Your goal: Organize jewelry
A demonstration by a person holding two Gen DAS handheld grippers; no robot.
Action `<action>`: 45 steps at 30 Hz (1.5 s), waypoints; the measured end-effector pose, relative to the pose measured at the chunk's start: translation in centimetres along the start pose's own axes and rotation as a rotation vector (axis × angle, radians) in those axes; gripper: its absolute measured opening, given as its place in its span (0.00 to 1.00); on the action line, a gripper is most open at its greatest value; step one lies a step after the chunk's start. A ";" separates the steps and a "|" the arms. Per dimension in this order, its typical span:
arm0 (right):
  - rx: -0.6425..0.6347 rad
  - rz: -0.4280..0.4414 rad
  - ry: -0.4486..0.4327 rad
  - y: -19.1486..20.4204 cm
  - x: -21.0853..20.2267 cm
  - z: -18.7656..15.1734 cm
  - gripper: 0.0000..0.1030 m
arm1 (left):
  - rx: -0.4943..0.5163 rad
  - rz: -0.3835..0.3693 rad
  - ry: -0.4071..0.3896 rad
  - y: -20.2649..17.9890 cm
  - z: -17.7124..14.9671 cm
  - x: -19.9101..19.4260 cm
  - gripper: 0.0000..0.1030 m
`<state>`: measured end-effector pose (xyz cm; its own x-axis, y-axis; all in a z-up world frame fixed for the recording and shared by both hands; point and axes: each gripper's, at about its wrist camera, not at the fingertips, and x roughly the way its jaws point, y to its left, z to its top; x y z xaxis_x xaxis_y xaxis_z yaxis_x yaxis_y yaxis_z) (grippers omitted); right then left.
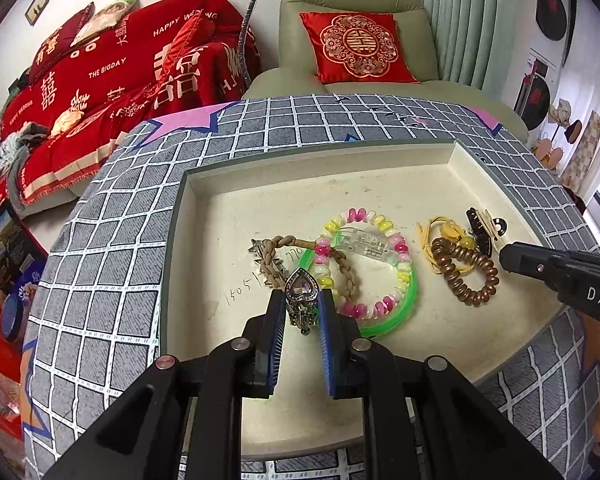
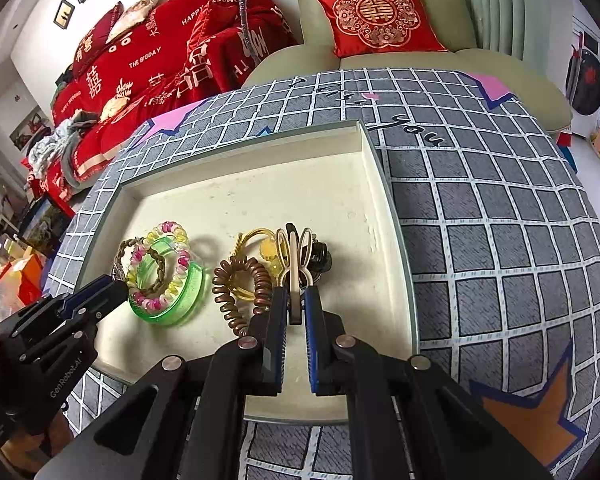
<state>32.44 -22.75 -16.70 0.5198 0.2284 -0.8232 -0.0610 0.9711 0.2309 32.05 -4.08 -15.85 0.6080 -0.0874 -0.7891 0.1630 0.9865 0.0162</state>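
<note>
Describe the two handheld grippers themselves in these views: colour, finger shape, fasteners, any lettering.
Both are matte black angular frames with silver round fasteners at the linkage joints. The left gripper and right gripper each carry two flat fingers with blue ribbed pads. White lettering shows on the bodies: "GenRobot.AI" on the left one in the right wrist view, "DAS" on the right one in the left wrist view. No cables or sleeves visible.

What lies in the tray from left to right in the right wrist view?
Left gripper → green bangle with the beaded bracelet → brown spiral hair tie → beige hair clip in the right gripper → tray wall.
</note>
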 end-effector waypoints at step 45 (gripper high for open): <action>0.006 0.036 -0.062 2.3 -6.5 -3.2 0.81 | -0.026 0.049 -0.076 -0.1 -2.5 -8.5 1.00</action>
<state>26.21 -21.83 -12.43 0.5693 0.2583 -0.7805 -0.0756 0.9618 0.2632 24.93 -3.08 -10.61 0.6721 -0.0483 -0.7389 0.1116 0.9931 0.0366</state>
